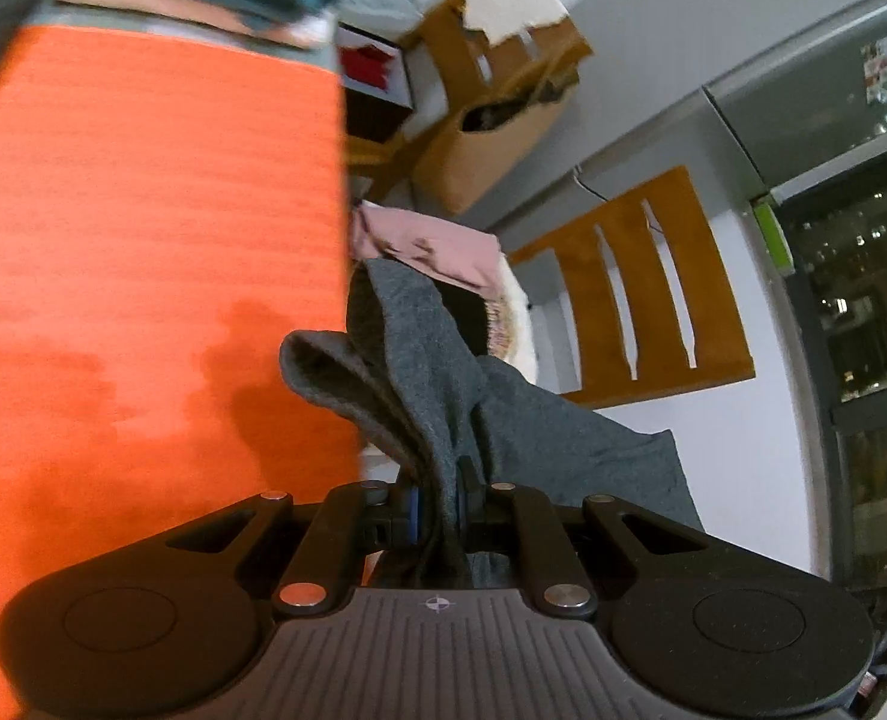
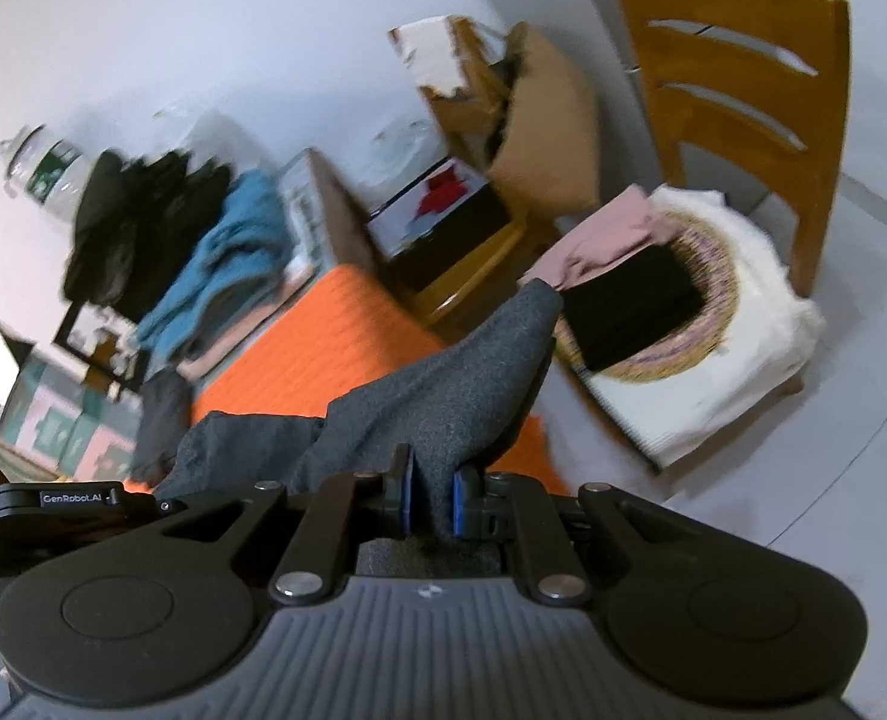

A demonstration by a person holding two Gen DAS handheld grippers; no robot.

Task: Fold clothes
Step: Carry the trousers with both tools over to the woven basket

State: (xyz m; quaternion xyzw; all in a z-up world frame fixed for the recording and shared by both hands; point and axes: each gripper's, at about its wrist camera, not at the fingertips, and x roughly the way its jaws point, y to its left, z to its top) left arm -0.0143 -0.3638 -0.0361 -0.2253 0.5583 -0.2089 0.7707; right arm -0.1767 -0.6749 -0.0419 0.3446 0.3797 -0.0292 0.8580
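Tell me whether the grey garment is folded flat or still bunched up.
Bunched, not folded. The grey garment hangs in loose creases, pinched by the right hand-held gripper and the left hand-held gripper.

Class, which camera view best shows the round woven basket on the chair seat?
The right wrist view: the woven basket shows most of its rim, with black and pink folded clothes on it. In the left wrist view only a sliver of it peeks from behind the grey garment.
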